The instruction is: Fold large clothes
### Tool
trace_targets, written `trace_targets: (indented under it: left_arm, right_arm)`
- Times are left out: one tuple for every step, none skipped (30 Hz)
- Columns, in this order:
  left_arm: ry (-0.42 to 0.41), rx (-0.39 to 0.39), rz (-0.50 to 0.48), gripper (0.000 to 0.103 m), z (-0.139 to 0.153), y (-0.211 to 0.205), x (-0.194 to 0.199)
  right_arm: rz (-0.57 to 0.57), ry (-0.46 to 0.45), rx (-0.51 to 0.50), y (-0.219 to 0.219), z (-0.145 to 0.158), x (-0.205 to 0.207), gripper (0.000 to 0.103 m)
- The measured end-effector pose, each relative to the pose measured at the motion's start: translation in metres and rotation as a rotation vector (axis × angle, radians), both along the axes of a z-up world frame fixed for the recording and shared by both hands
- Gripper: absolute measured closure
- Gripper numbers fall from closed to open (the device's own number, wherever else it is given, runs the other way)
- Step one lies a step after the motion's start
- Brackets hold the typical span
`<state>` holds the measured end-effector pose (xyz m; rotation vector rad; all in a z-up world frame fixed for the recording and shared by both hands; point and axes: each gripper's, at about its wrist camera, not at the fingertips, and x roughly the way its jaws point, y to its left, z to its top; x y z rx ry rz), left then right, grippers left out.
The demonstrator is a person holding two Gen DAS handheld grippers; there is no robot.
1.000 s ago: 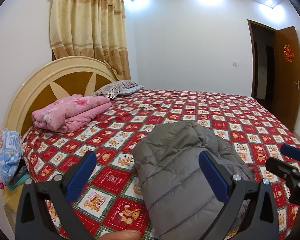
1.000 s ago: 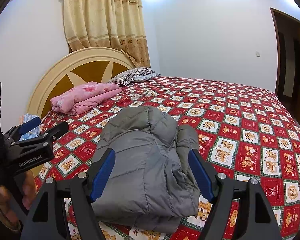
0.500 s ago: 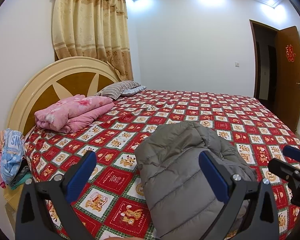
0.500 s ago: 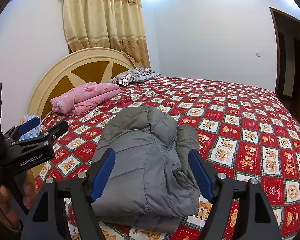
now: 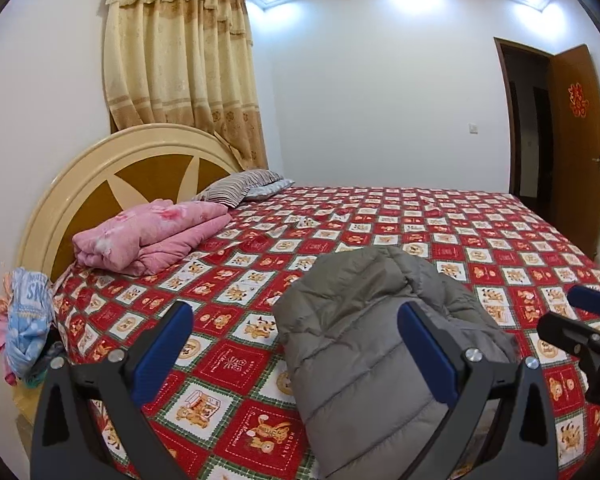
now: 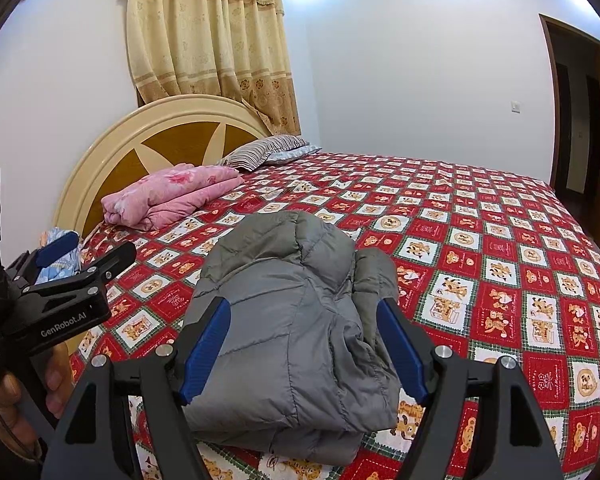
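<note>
**Grey jacket lies folded on the bed, both grippers held clear of it**

A grey puffer jacket (image 6: 292, 320) sits folded into a thick bundle near the front edge of the bed (image 6: 500, 248), low and centre in the right wrist view, and lower right of centre in the left wrist view (image 5: 380, 332). It rests on a red bedspread of bear-patterned squares, with one rounded fold bulging along its right side.

The right gripper (image 6: 302, 354) is at the bottom of its own frame with its blue-padded jaws standing wide apart. The jacket shows between them, but the pads hang in front of it and press on nothing. The left gripper (image 5: 296, 356) is likewise spread wide at the bottom of its frame; its right pad overlaps the jacket in the picture, its left one the bedspread, and neither clamps anything. In the right wrist view the left gripper shows again at the left edge (image 6: 72, 256), held by a person's hand (image 6: 8, 408) in the lower left corner.

A folded pink quilt (image 6: 172, 196) lies further back, left of centre, before the rounded cream headboard (image 6: 172, 120). Striped pillows (image 6: 264, 150) sit beside it, under a beige curtain (image 6: 208, 40). A brown door (image 5: 576, 140) stands open at the right of the left wrist view.
</note>
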<state>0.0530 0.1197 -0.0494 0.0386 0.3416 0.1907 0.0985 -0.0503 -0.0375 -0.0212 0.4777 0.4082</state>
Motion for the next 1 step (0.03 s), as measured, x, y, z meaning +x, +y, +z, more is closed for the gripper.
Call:
trace_targets:
  left_arm:
    - [0.002,-0.013,-0.003,0.0,-0.0002,0.0009,0.0004]
  right_arm:
    - [-0.001,0.001,0.002,0.0,0.0001,0.0003,0.028]
